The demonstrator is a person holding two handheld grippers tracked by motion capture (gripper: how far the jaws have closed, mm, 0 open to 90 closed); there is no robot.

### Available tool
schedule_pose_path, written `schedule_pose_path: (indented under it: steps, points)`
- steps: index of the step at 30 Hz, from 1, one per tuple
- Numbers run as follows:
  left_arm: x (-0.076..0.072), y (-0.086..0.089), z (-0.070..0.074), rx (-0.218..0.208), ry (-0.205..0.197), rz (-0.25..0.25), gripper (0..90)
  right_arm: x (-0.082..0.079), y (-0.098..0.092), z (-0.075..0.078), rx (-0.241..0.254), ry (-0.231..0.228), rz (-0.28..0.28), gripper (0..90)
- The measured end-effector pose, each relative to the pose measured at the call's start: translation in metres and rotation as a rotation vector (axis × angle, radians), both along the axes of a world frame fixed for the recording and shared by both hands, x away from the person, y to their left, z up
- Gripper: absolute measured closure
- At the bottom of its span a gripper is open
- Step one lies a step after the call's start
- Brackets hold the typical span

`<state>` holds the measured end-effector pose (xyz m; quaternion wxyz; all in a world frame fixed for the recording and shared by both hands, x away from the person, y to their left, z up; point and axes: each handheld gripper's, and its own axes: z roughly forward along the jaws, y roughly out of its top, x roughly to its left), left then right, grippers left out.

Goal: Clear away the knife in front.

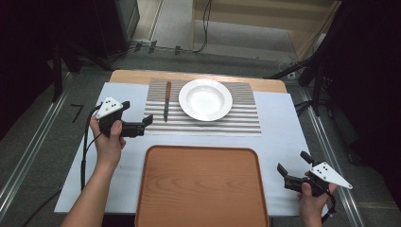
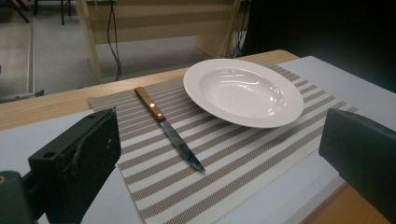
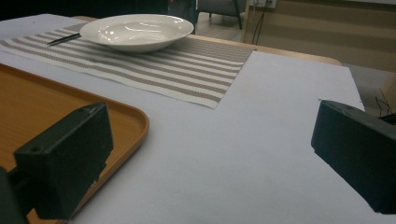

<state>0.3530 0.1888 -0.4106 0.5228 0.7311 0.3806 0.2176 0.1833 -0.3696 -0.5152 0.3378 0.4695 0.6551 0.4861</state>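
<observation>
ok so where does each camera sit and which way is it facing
High view: above the person's side, looking forward and down at the tray, plate and knife; both forearms, left gripper and right gripper show.
Left gripper view: on the open left gripper, facing the knife and plate on the mat.
Right gripper view: on the open right gripper, low over the table, facing tray corner and plate.
All three share the plate.

Bare cloth lies open right of the tray (image 1: 203, 189); the plate (image 1: 205, 100) and knife (image 1: 167, 100) crowd the mat (image 1: 246, 120).
</observation>
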Motion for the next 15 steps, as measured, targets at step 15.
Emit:
schedule_pose_path:
  steps: [15]
  points:
    - [0.052,-0.022,0.01,-0.026,0.069,0.0,0.0,0.0,0.001,0.0,-0.002,0.003,-0.002,0.0]
